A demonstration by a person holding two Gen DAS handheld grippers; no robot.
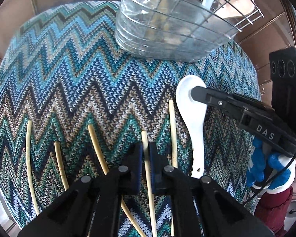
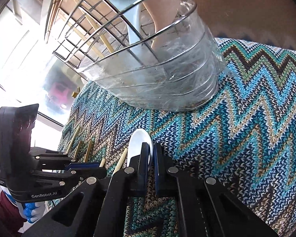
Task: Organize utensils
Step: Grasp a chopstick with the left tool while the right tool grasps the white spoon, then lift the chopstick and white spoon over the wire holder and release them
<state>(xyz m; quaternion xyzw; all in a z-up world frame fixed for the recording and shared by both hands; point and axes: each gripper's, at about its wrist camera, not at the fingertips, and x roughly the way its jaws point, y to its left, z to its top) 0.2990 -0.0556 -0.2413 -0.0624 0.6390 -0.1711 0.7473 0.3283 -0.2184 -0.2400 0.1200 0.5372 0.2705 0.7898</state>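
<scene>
Several bamboo chopsticks lie on the zigzag knit cloth (image 1: 79, 75). My left gripper (image 1: 146, 148) is closed around one chopstick (image 1: 148, 177), pads on either side of it. A white ceramic spoon (image 1: 189, 118) lies to the right. My right gripper (image 2: 152, 148) is shut on the rim of the white spoon (image 2: 138, 142); in the left wrist view its fingers (image 1: 203, 93) reach onto the spoon's bowl. A wire utensil basket in a clear plastic tub (image 1: 167, 31) stands at the back, also in the right wrist view (image 2: 157, 69), holding a pale blue spoon, a beige spoon and chopsticks.
The cloth covers a rounded surface that drops off at its edges (image 1: 2, 98). Wooden panelling and a bright window (image 2: 13, 49) lie beyond. The left gripper body (image 2: 29, 158) sits close to the right one.
</scene>
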